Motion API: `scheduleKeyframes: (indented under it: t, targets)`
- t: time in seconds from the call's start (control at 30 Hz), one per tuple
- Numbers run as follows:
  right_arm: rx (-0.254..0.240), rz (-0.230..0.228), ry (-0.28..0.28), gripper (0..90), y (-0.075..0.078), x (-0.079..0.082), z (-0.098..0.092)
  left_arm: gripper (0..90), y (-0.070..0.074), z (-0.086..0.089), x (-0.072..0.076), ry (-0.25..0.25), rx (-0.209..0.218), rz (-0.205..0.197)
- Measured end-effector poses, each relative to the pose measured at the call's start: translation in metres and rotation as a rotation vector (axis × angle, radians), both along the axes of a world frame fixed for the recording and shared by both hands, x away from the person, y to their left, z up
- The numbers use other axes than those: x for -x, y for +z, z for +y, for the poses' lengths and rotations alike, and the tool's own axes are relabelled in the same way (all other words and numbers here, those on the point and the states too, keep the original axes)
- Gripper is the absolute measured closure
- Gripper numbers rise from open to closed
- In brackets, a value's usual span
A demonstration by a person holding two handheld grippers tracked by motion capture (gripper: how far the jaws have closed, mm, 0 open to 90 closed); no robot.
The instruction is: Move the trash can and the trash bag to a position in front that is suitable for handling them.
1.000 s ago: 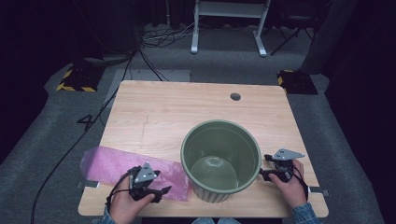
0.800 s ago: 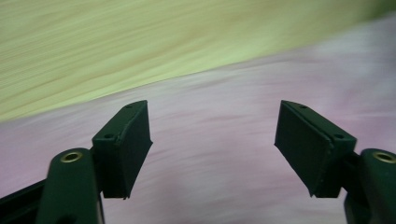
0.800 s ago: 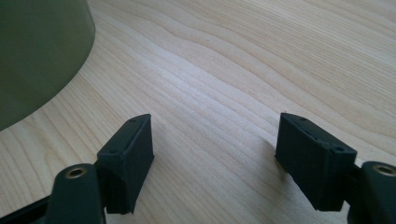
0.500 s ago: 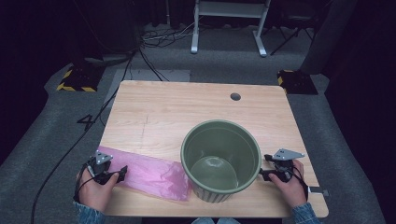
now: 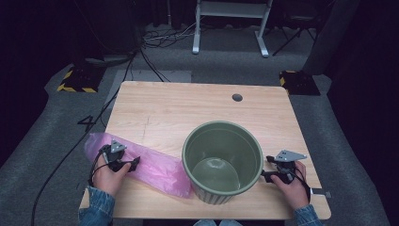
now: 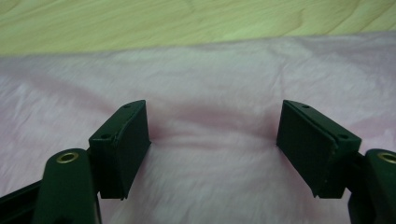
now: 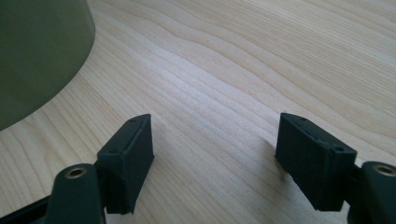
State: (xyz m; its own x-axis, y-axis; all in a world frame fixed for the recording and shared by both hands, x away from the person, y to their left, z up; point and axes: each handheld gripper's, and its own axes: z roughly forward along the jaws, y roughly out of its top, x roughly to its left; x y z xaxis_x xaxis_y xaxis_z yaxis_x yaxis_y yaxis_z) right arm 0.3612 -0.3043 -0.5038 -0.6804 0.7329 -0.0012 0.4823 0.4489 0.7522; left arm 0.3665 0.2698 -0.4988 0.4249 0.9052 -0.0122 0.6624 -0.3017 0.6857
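A pink plastic bag [image 5: 155,165] lies flat on the wooden table [image 5: 188,108], left of a green ribbed bucket [image 5: 212,194] that stands upright. My left gripper [image 5: 134,164] rests on the bag's left part, tips toward the bucket. In the left gripper view it [image 6: 215,140] is open and has just opened a little wider. Its pads [image 6: 128,140] sit down on the bag's film [image 6: 210,79], which puckers between them unpinched. My right gripper [image 5: 266,168] lies right of the bucket. It [image 7: 215,149] is open over bare wood, with the bucket's wall [image 7: 37,51] at the left.
A round cable hole [image 5: 237,97] sits near the table's far edge. Black cables trail from both grippers, the left one down to the grey floor [image 5: 56,141]. A white stand [image 5: 230,19] is beyond the table.
My left hand has moved left along the bag from beside the bucket to the bag's left part, and a little farther onto it. The right hand has not moved.
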Motion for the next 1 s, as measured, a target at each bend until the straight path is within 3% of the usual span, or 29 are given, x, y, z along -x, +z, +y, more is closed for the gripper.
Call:
scheduleKeyframes:
  t: [0.17,0.4,0.53,0.63,0.73,0.8,0.87,0.9,1.0]
  targets:
    - [0.000,0.000,0.000,27.6,0.000,0.000,0.000,25.6,0.000,-0.024,-0.025,-0.153,-0.003,-0.011]
    - [-0.001,-0.001,0.003,27.6,0.000,0.002,-0.001,25.7,-0.003,-0.063,-0.035,-0.268,0.015,-0.036]
    - [0.001,-0.001,0.007,27.6,0.000,0.002,-0.002,26.6,-0.005,-0.083,-0.031,-0.331,0.033,-0.053]
    - [0.000,0.000,0.007,27.6,0.000,0.002,-0.002,28.0,-0.004,-0.092,-0.021,-0.407,0.029,-0.054]
    - [0.001,0.000,0.007,27.6,0.000,0.002,-0.002,29.5,-0.002,-0.097,-0.008,-0.480,0.019,-0.032]
    - [-0.001,0.000,0.007,27.6,0.000,0.002,-0.002,31.8,0.002,-0.095,0.002,-0.520,-0.010,-0.002]
    - [-0.001,0.001,0.007,27.6,0.000,0.002,-0.002,38.9,0.007,-0.091,0.010,-0.514,-0.039,0.025]
    - [-0.001,0.001,0.007,27.6,0.000,0.002,-0.002,39.4,0.010,-0.088,0.015,-0.477,-0.051,0.016]
    - [-0.003,0.002,0.008,27.4,0.000,0.002,-0.002,25.8,0.017,-0.076,0.027,-0.335,-0.029,-0.015]
